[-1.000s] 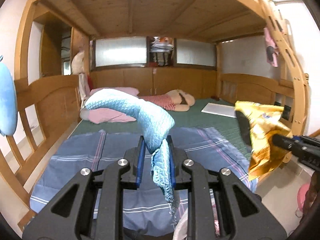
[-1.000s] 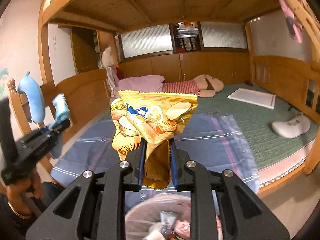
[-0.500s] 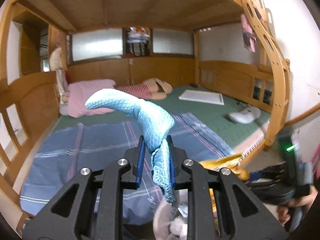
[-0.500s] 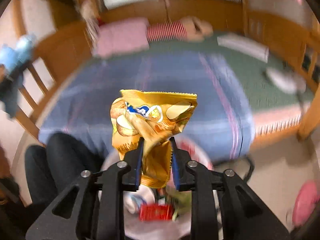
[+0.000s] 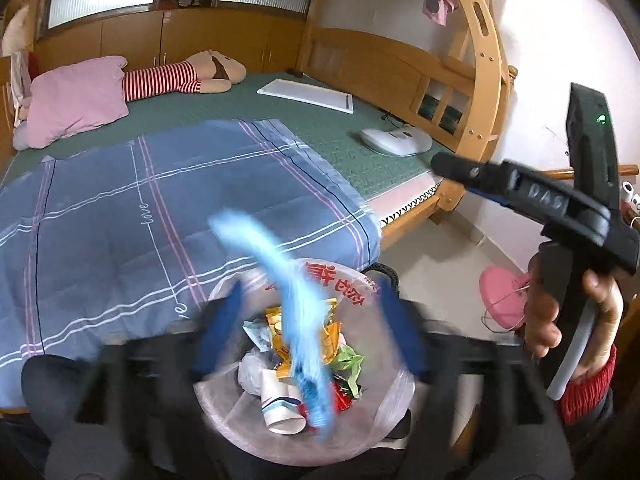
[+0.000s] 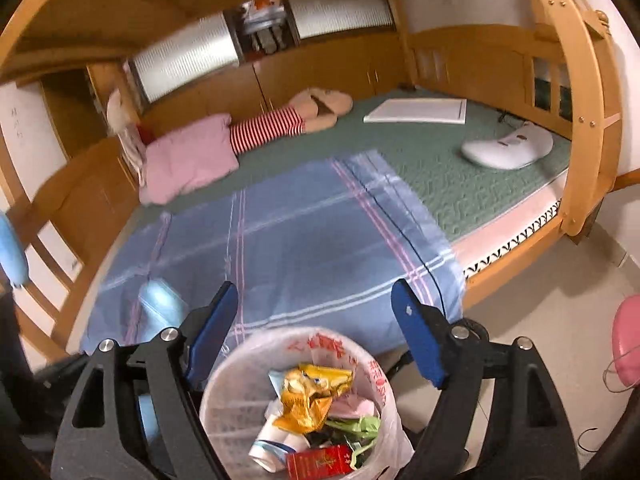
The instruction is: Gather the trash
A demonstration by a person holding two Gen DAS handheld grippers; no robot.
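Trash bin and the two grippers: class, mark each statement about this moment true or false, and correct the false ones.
1. The right gripper is clamped on the yellow snack bag. False: its jaws stand wide open and the bag lies in the trash bin.
2. The bin is lined with a clear plastic bag with red print. True.
3. The blue wrapper lies flat on the blue blanket. False: it shows blurred above the bin, between the fingers of the open left gripper.
4. A red box lies among the trash. True.
5. The bin is empty. False: it holds a paper cup, wrappers and other trash.
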